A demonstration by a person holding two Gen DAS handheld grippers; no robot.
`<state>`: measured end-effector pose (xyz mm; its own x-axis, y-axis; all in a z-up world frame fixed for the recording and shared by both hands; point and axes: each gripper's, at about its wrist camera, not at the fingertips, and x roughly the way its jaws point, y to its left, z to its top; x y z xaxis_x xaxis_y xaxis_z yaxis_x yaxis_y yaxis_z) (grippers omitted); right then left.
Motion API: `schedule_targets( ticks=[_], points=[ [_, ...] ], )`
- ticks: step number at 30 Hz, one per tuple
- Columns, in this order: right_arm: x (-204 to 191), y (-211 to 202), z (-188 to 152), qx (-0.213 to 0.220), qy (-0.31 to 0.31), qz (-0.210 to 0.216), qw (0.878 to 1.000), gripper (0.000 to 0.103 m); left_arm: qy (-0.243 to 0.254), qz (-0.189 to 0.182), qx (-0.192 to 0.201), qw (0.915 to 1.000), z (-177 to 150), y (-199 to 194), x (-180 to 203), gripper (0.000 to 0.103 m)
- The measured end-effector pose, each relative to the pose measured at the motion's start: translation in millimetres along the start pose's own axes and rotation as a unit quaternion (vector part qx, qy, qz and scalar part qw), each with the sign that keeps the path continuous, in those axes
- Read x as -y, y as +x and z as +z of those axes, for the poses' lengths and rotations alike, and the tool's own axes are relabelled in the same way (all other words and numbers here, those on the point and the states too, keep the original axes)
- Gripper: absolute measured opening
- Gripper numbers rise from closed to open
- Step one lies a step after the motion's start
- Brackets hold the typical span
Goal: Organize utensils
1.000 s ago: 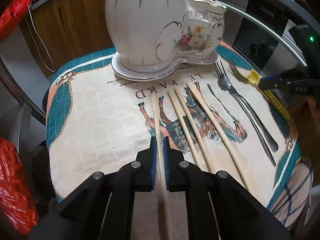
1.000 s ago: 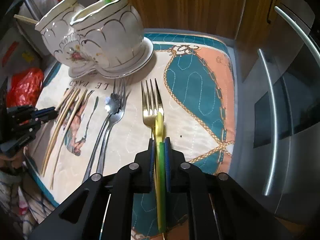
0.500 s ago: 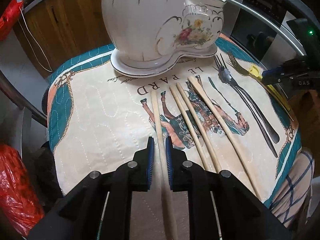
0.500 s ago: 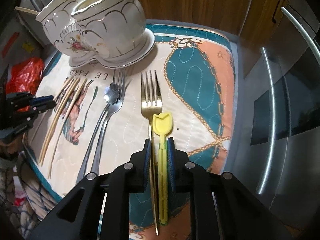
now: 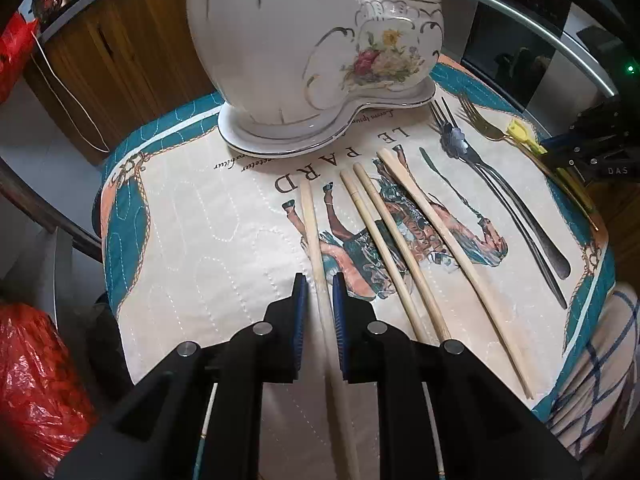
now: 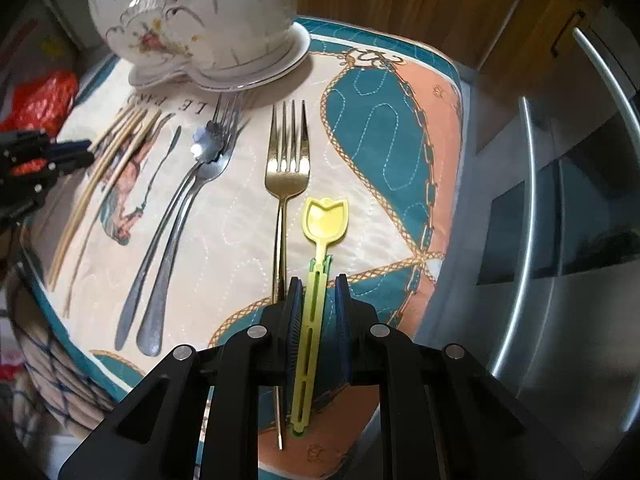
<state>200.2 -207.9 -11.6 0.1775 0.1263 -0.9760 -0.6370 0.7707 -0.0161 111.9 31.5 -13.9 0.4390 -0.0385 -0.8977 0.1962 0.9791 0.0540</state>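
Note:
Several wooden chopsticks lie side by side on the printed cloth. My left gripper [image 5: 320, 286] is open, its jaws on either side of the leftmost chopstick [image 5: 310, 224] without touching it. My right gripper [image 6: 318, 290] is open around the handle of a yellow tulip-shaped spoon [image 6: 324, 220], which lies on the cloth beside a gold fork [image 6: 286, 168]. Two steel utensils [image 6: 176, 236] lie left of the fork. A white porcelain holder [image 5: 308, 40] with floral print stands at the back; it also shows in the right wrist view [image 6: 208, 12].
The cloth [image 5: 192, 240] covers a small round table. A red plastic bag [image 5: 36, 368] sits low on the left. Wooden cabinets [image 5: 120, 48] stand behind. Steel appliance doors with long handles [image 6: 532, 184] are on the right.
Both grippers have opened. The left let go of the chopstick and the right let go of the yellow spoon, which now lies flat on the cloth. Both have drawn back slightly.

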Motion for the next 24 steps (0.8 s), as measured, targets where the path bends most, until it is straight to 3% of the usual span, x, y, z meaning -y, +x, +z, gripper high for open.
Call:
schedule_targets(
  ticks=[6, 10, 19, 24],
  points=[
    [-3.0, -1.7, 0.7, 0.006, -0.007, -0.006, 1.000, 0.011, -0.003, 0.008, -0.004, 1.0000, 5.9, 0.2, 6.5, 0.022],
    [1.8, -8.0, -1.7, 0.025, 0.015, 0.027, 0.999, 0.011, -0.001, 0.008, -0.003, 1.0000, 4.2, 1.8, 2.5, 0.023],
    [10.9, -6.2, -19.7, 0.022, 0.045, 0.068, 0.996, 0.011, 0.000, -0.003, -0.006, 1.0000, -0.9, -0.6, -3.7, 0.022],
    [-3.0, -4.3, -23.8, 0.025, 0.044, 0.115, 0.992, 0.011, -0.005, -0.007, 0.000, 1.0000, -6.8, 0.8, -2.2, 0.006]
  ],
)
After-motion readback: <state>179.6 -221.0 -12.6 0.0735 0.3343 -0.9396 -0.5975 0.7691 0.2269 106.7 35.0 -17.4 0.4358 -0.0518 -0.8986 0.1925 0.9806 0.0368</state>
